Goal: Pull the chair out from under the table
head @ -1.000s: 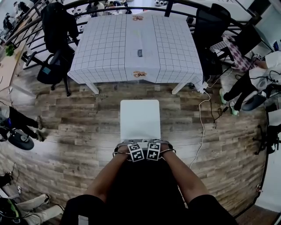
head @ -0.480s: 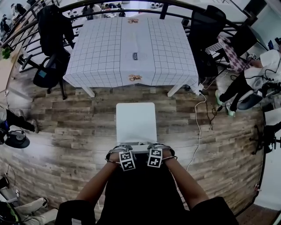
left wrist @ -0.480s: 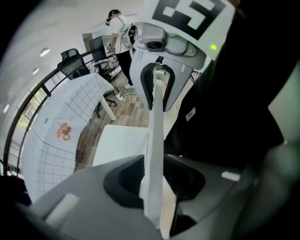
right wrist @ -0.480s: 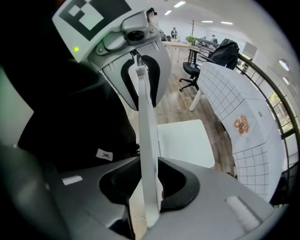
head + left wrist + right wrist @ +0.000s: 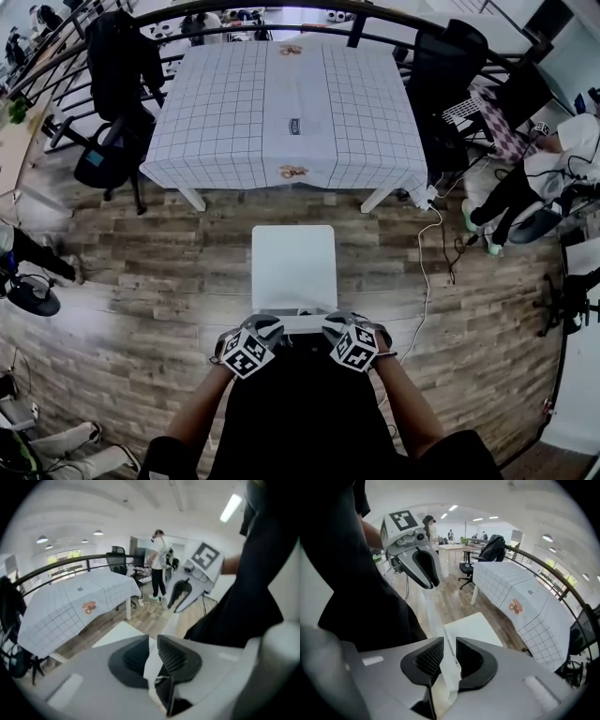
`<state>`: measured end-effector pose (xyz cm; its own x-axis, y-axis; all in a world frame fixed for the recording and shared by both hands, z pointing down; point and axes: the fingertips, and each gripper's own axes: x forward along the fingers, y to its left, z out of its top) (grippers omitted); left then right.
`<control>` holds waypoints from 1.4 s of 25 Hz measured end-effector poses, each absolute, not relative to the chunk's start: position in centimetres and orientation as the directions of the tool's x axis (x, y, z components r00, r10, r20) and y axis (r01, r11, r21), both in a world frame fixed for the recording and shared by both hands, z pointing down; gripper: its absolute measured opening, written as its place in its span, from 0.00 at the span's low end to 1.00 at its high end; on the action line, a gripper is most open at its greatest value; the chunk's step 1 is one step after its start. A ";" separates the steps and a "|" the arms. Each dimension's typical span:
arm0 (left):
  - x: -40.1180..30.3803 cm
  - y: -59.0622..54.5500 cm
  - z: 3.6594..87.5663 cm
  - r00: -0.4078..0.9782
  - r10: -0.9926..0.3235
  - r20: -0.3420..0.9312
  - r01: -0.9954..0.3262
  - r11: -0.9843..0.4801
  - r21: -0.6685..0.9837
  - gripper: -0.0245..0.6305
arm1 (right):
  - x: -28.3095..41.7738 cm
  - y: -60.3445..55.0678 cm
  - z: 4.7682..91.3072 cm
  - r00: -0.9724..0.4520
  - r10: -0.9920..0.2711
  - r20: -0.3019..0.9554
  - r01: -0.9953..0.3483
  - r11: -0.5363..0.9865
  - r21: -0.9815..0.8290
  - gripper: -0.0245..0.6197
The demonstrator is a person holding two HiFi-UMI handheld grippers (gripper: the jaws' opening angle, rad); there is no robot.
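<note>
White chair back point(image 5: 292, 322) just below jaws

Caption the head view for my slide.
Left gripper, right gripper, empty jaws just closing, above chair clear of table.

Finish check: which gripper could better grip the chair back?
Right, slightly. Jaws of the left gripper and right gripper have just been closing, neither pressing the chair back between them; the right gap is wider.

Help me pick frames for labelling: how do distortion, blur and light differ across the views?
Head view: heavy fisheye bows the railing and floor planks, though table and chair are sharp under even light. Left gripper view: black vignette at the corners, ceiling lamp blown out. Right gripper view: same vignette, the table curved but crisp.
</note>
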<state>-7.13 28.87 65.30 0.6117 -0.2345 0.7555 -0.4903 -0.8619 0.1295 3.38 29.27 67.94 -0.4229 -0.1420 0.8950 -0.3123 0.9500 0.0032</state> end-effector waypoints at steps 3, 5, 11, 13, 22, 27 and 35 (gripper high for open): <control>-7.9 27.0 62.2 0.675 -0.322 0.664 -0.586 -0.781 0.216 0.12 | 2.1 27.9 64.6 -0.497 -0.239 0.834 -0.408 0.913 0.018 0.15; -8.2 25.9 61.0 0.697 -0.362 0.619 -0.614 -0.748 0.253 0.12 | 1.3 26.3 62.0 -0.544 -0.346 0.765 -0.496 0.868 0.040 0.11; -8.3 22.2 56.5 0.723 -0.496 0.481 -0.662 -0.698 0.274 0.07 | 0.3 22.0 54.3 -0.601 -0.605 0.522 -0.693 0.720 0.038 0.05; -8.3 21.9 55.2 0.718 -0.524 0.459 -0.666 -0.709 0.232 0.06 | 0.0 21.3 52.4 -0.593 -0.660 0.462 -0.726 0.686 0.048 0.05; -6.0 21.4 44.3 0.611 -0.747 0.261 -0.774 -0.633 0.002 0.05 | 1.3 20.7 43.4 -0.578 -0.783 0.232 -0.811 0.583 -0.054 0.04; -7.7 19.0 41.9 0.546 -0.824 0.153 -0.829 -0.557 -0.040 0.05 | -0.2 18.1 41.0 -0.533 -0.834 0.140 -0.844 0.536 -0.024 0.04; -9.0 19.6 36.8 0.441 -0.897 0.030 -0.890 -0.442 -0.116 0.05 | -1.5 18.8 37.5 -0.531 -0.844 0.076 -0.847 0.532 0.002 0.03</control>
